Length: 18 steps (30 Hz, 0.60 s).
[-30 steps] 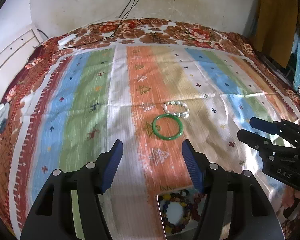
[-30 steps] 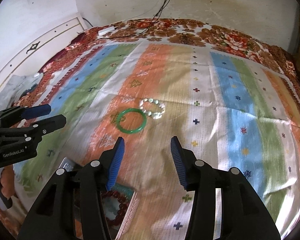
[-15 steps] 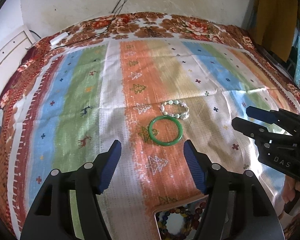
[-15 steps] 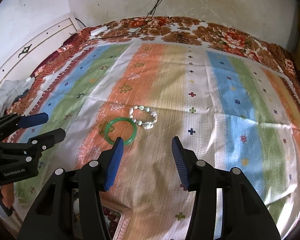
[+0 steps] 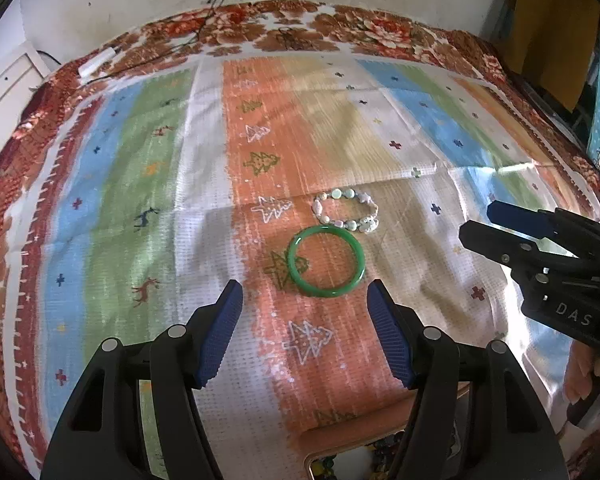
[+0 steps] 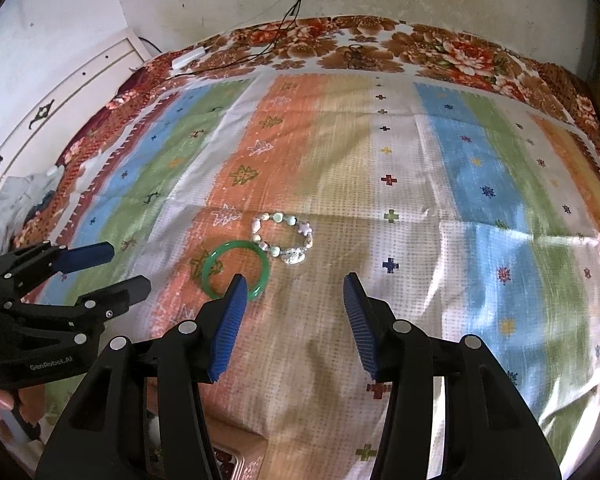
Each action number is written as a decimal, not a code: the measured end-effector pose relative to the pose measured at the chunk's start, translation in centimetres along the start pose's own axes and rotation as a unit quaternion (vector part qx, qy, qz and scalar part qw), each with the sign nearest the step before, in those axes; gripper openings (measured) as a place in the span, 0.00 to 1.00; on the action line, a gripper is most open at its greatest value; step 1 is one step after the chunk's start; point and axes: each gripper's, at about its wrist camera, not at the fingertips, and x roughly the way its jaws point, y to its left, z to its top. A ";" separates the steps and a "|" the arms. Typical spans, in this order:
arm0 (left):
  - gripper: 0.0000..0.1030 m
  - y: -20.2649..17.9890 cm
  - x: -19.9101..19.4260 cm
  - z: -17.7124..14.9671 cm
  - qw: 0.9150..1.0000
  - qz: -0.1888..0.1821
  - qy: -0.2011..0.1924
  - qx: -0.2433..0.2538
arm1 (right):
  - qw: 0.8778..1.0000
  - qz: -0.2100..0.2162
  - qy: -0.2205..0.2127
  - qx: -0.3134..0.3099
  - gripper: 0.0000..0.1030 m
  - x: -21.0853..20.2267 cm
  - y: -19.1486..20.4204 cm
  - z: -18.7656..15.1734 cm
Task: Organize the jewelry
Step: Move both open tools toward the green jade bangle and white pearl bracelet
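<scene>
A green bangle lies flat on the striped cloth, with a pale beaded bracelet touching its far side. Both also show in the right wrist view: the bangle and the bracelet. My left gripper is open and empty, just short of the bangle. My right gripper is open and empty, right of the bangle, its left finger overlapping the bangle's near rim in view. A tray with dark beads sits at the bottom edge, mostly hidden.
The striped cloth covers a bed with a floral border. A white charger and black cables lie at the far edge by the wall. The right gripper shows at the right of the left wrist view.
Both grippers have moved forward toward the bangle and bracelet, which now sit closer to the fingertips. The bead tray has slid lower out of both views. Jaws stayed open.
</scene>
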 end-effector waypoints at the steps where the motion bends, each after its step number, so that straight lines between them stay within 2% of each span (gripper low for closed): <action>1: 0.63 0.0 0.1 0.1 1.000 0.001 0.000 0.002 | 1.000 0.001 0.002 0.001 0.48 0.2 0.0 0.0; 18: 0.63 0.6 3.8 1.2 0.999 0.008 0.035 0.016 | 1.000 -0.013 0.022 0.000 0.48 3.4 -0.1 1.1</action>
